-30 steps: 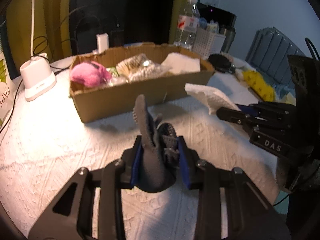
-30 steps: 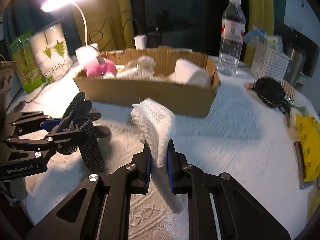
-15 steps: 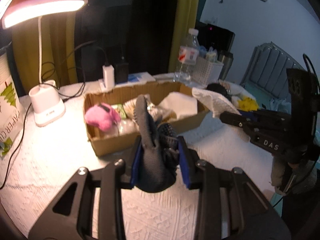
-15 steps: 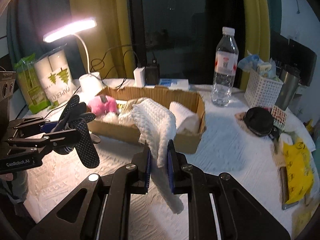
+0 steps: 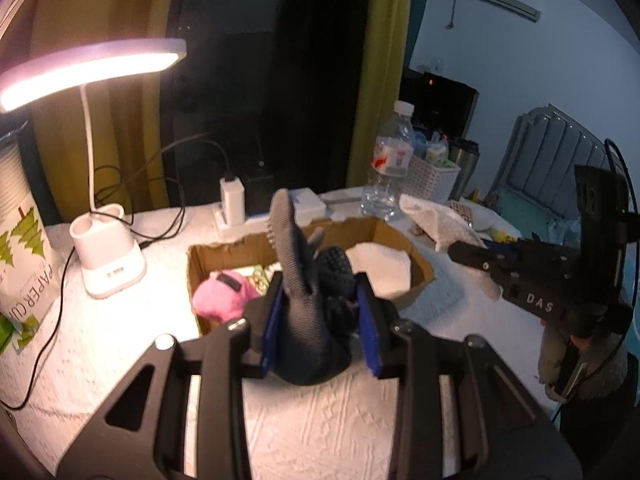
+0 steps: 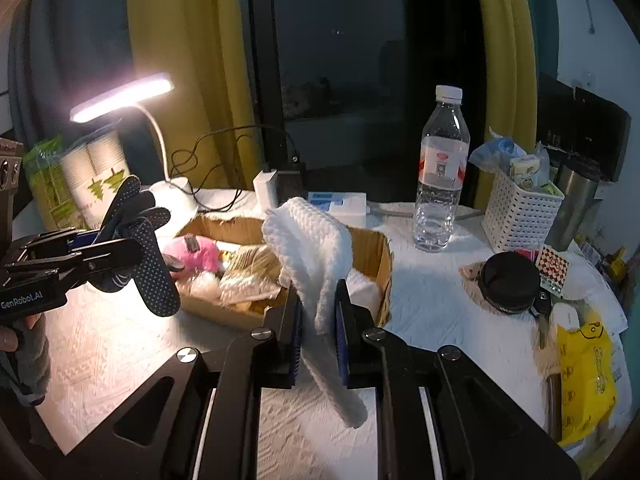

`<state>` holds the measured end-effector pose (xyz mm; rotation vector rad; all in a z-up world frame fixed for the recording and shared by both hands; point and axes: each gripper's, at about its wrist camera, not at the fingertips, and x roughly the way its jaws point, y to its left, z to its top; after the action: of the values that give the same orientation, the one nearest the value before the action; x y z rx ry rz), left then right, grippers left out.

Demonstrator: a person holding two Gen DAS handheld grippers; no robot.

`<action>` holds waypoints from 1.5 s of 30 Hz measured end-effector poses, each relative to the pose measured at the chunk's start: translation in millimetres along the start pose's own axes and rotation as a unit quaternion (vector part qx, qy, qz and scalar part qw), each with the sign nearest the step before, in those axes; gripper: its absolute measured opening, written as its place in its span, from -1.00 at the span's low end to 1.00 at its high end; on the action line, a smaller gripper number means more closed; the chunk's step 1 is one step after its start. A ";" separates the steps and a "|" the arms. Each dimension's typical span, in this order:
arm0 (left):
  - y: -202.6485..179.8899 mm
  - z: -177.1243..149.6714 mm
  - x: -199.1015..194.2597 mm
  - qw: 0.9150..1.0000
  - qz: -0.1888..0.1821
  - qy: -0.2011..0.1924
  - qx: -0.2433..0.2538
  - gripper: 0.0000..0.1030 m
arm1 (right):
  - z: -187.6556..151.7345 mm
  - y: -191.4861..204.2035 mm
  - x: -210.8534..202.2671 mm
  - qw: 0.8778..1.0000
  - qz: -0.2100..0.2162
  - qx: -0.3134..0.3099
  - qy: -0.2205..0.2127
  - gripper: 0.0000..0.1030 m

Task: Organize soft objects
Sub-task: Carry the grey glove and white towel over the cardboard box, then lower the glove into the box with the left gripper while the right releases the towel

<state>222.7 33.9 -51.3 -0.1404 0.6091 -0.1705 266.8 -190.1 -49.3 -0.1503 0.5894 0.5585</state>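
Note:
My left gripper point(image 5: 320, 324) is shut on a dark dotted glove point(image 5: 304, 304) and holds it raised in front of an open cardboard box point(image 5: 416, 276). The glove also shows in the right wrist view point(image 6: 140, 248). My right gripper point(image 6: 318, 324) is shut on a white knitted cloth point(image 6: 316, 248), held above the box's near right side point(image 6: 384, 264). In the box lie a pink plush toy point(image 5: 224, 292), a white folded cloth point(image 5: 380, 264) and a crumpled beige wrapper point(image 6: 252, 272).
A lit desk lamp point(image 5: 108, 268) stands left of the box, with a charger point(image 5: 232, 200) and cables behind. A water bottle point(image 6: 440, 184), white basket point(image 6: 520, 212), black round pouch point(image 6: 508, 280) and yellow bag point(image 6: 584, 372) sit to the right. Paper towel rolls point(image 6: 80, 176) stand far left.
Both grippers have risen well above the table with their loads still held. The box now appears lower and farther below them, and the lamp head has come into view.

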 end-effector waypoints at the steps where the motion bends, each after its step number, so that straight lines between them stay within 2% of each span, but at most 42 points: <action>1: 0.6 2.0 -0.2 1.000 0.001 -0.004 0.000 -0.33 | 2.2 -1.4 1.5 1.000 0.001 0.001 -0.001 -0.70; 13: 13.6 23.8 24.1 0.999 0.025 -0.034 -0.002 -0.33 | 19.8 -6.0 32.3 1.000 0.010 0.013 -0.008 -0.70; 27: 37.5 -1.8 87.1 0.999 0.027 0.024 -0.028 -0.33 | 12.0 4.9 101.4 0.999 0.025 0.003 0.042 -0.70; 34: 40.3 -14.4 111.1 0.998 0.024 0.053 -0.027 -0.31 | -3.7 8.6 128.5 0.997 0.026 0.002 0.073 -0.70; 39: 37.5 -17.2 117.3 0.998 0.025 0.060 -0.022 -0.25 | -10.2 7.1 136.7 0.996 0.019 0.006 0.086 -0.70; 42: 36.9 -17.0 117.5 0.997 0.029 0.063 -0.022 -0.15 | -9.1 7.4 135.5 0.996 0.017 0.006 0.087 -0.63; 44: 35.2 -16.6 116.0 0.997 0.033 0.063 -0.019 0.01 | -7.6 8.3 133.0 0.996 0.018 0.007 0.087 -0.48; 45: 34.5 -16.4 114.2 0.997 0.031 0.062 -0.019 0.07 | -6.8 8.7 130.9 0.996 0.018 0.006 0.086 -0.32</action>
<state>309.4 43.5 -134.3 -0.1472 0.7392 -0.1082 349.0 -125.2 -128.6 -0.1780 0.7638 0.5801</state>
